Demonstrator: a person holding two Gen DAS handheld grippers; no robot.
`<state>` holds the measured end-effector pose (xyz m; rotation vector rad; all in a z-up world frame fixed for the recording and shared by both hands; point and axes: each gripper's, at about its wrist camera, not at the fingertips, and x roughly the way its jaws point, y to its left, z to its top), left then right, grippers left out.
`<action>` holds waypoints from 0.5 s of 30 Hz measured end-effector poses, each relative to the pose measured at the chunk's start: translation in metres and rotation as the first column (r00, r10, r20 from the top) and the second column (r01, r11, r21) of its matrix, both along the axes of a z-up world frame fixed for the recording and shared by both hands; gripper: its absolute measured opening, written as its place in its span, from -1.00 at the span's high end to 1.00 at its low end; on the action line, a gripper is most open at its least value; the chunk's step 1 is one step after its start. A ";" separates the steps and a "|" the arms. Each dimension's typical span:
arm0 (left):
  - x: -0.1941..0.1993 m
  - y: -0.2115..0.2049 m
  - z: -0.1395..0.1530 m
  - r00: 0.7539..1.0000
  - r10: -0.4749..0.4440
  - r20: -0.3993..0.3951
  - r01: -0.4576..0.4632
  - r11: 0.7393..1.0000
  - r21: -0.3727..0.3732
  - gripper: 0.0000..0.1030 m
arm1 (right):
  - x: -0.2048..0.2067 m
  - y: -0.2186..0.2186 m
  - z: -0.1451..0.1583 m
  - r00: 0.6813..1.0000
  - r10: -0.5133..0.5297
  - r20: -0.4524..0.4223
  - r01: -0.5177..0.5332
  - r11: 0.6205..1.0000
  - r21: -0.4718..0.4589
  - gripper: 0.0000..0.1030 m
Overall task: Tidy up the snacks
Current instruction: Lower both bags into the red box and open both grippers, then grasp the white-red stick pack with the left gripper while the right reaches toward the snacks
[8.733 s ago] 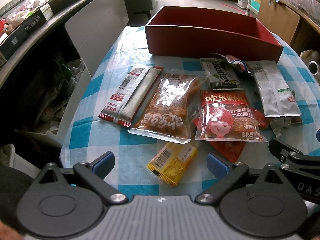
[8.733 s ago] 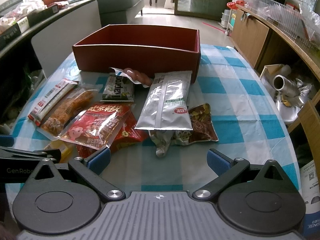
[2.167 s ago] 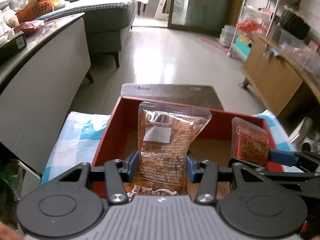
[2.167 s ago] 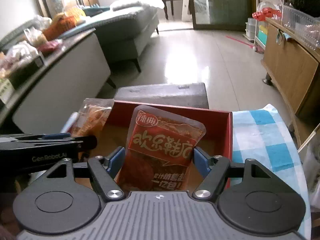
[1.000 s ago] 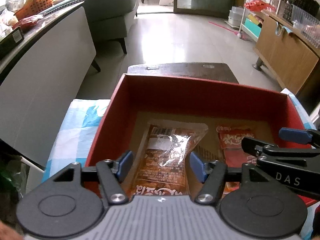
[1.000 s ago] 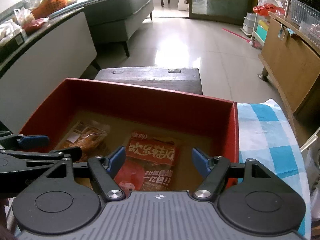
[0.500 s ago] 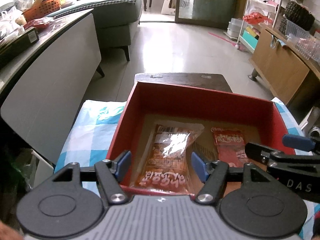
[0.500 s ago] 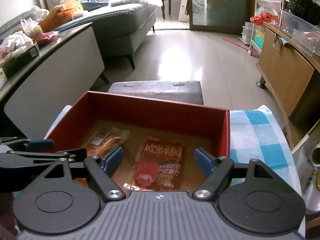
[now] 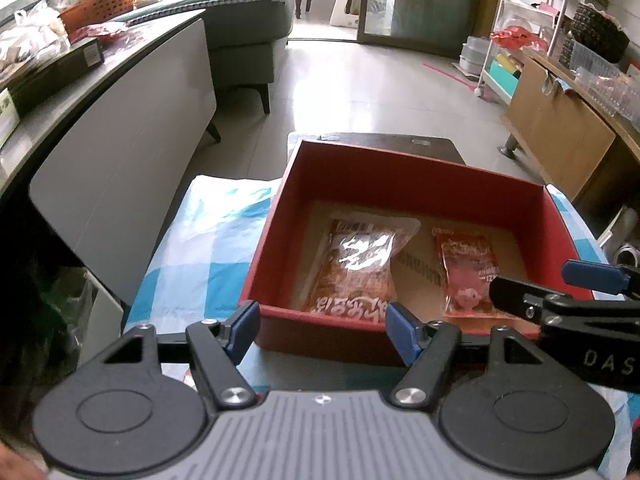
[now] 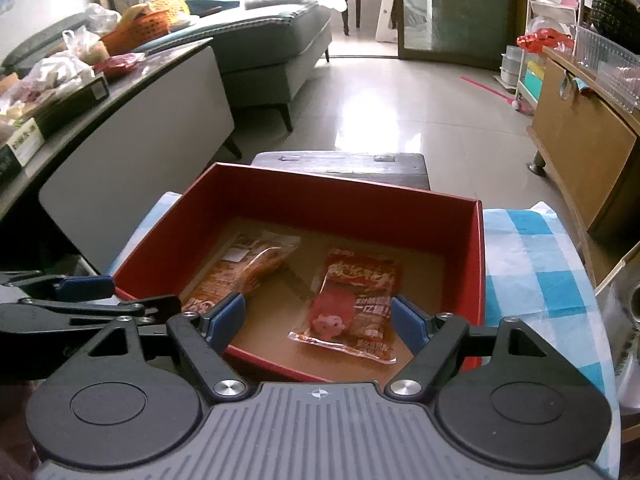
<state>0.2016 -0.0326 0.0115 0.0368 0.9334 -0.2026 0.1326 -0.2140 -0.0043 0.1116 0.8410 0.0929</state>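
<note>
A red box [image 9: 344, 332] stands on the blue-checked tablecloth [image 9: 192, 248]; it also shows in the right wrist view [image 10: 476, 264]. Inside lie an orange snack bag [image 9: 354, 268] on the left and a red snack bag [image 9: 468, 276] on the right. Both show in the right wrist view, the orange bag [image 10: 244, 268] and the red bag [image 10: 352, 304]. My left gripper [image 9: 322, 334] is open and empty at the box's near wall. My right gripper [image 10: 318, 320] is open and empty above the near edge of the box.
A grey-fronted counter [image 9: 120, 128] with clutter runs along the left. A dark stool [image 10: 340, 166] stands behind the box. A wooden cabinet [image 10: 580, 152] is at the right. A bit of red packet [image 9: 188, 378] peeks out under my left gripper.
Both grippers have pulled back and up from the box, open and empty. The orange and red bags stay lying inside the box.
</note>
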 end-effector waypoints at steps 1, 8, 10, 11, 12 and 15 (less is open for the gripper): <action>-0.001 0.002 0.000 1.000 0.003 -0.001 -0.003 1.000 -0.003 -0.23 | -0.001 0.000 0.001 1.000 -0.001 0.002 0.001 1.000 0.001 -0.65; -0.011 0.011 0.005 1.000 0.015 -0.002 -0.015 1.000 -0.018 -0.23 | -0.011 0.009 0.000 1.000 0.022 -0.009 -0.021 1.000 0.017 -0.65; -0.016 0.016 0.005 1.000 0.017 -0.004 -0.017 1.000 -0.020 -0.23 | -0.015 0.013 0.001 0.999 0.031 -0.011 -0.031 0.999 0.017 -0.65; -0.018 0.019 0.005 1.000 0.019 -0.005 -0.019 1.000 -0.020 -0.24 | -0.018 0.015 0.001 0.999 0.036 -0.012 -0.036 0.999 0.017 -0.65; -0.020 0.023 0.005 1.000 0.022 -0.007 -0.022 1.000 -0.019 -0.24 | -0.021 0.016 0.000 0.999 0.041 -0.014 -0.041 0.999 0.016 -0.66; -0.026 0.033 0.002 0.999 0.039 -0.018 -0.039 0.999 -0.016 -0.24 | -0.027 0.021 -0.001 0.998 0.056 -0.022 -0.056 0.998 0.010 -0.66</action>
